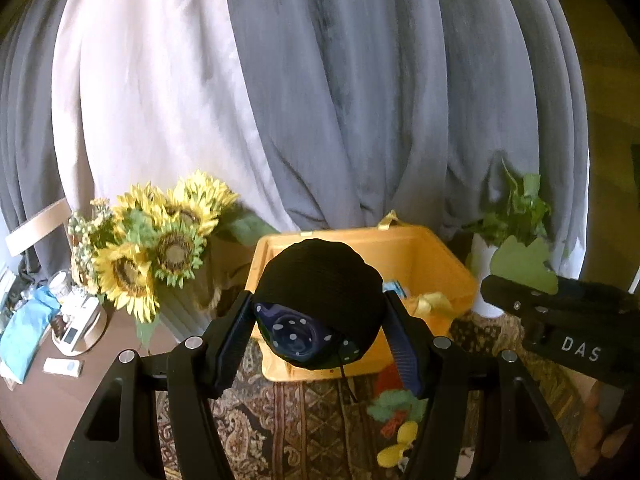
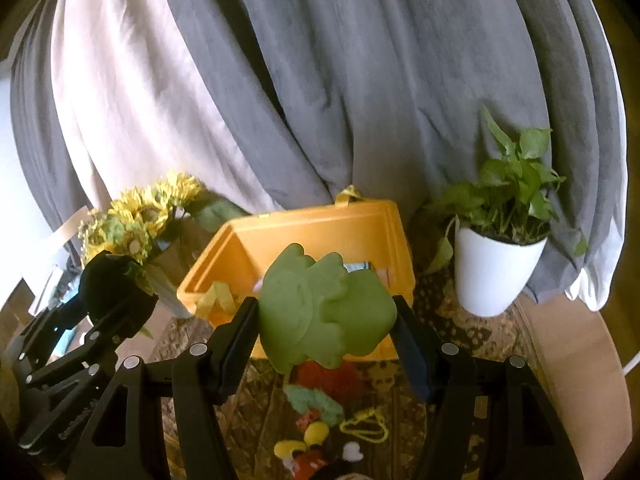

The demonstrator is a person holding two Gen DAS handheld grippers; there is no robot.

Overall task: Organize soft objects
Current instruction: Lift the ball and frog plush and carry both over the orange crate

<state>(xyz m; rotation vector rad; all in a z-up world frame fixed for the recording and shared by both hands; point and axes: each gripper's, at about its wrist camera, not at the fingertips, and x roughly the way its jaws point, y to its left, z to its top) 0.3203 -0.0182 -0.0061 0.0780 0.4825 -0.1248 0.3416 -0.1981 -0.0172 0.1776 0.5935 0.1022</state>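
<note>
Draped grey curtain [image 1: 360,100], orange plastic bin [image 2: 360,220], round black knit bundle [image 1: 320,280]

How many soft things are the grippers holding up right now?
2: a black cap between the left gripper's fingers, a green plush toy in the right gripper, both before the yellow bin. More lie below.
</note>
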